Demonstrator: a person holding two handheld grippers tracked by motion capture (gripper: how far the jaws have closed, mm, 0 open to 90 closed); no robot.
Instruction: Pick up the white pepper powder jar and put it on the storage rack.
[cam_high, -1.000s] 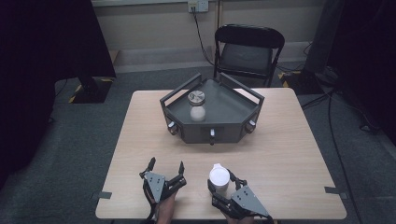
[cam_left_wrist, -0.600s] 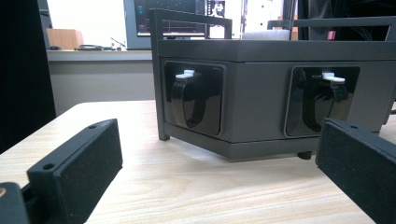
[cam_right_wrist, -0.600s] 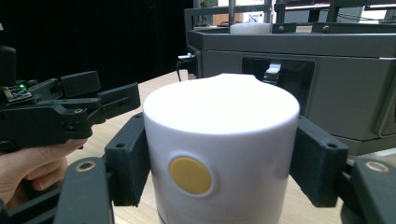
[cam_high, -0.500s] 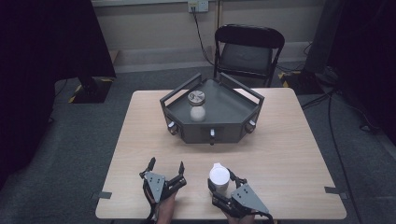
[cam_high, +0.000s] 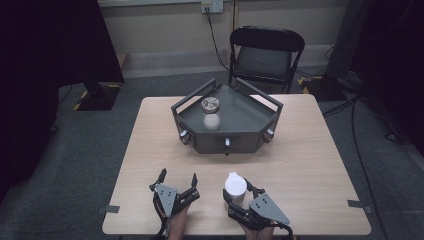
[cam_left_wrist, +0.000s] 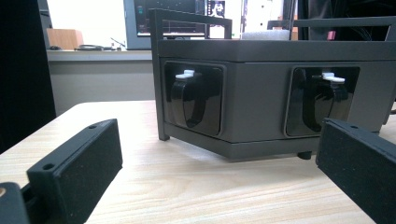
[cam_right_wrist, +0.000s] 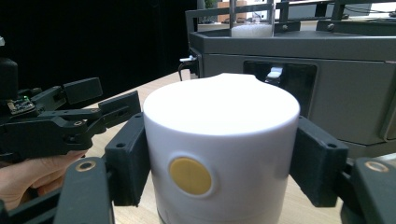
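A white cylinder (cam_high: 235, 186) with a round yellow spot (cam_right_wrist: 190, 176) stands upright near the table's front edge, and my right gripper (cam_high: 236, 193) is shut on its sides. In the right gripper view the cylinder (cam_right_wrist: 219, 116) sits between the two black jaws. My left gripper (cam_high: 177, 175) rests to its left, open and holding nothing, with a hand under it. A dark grey angular box (cam_high: 240, 135) sits mid-table beyond both grippers. In the left gripper view its front wall (cam_left_wrist: 254, 93) shows two recessed black knobs with white tips.
Inside the box's open top stand a small jar with white contents (cam_high: 212, 121) and a round metal-lidded piece (cam_high: 210, 104) behind it. A black folding chair (cam_high: 265, 55) stands past the table's far edge. Bare wooden table (cam_high: 310, 165) lies to the right.
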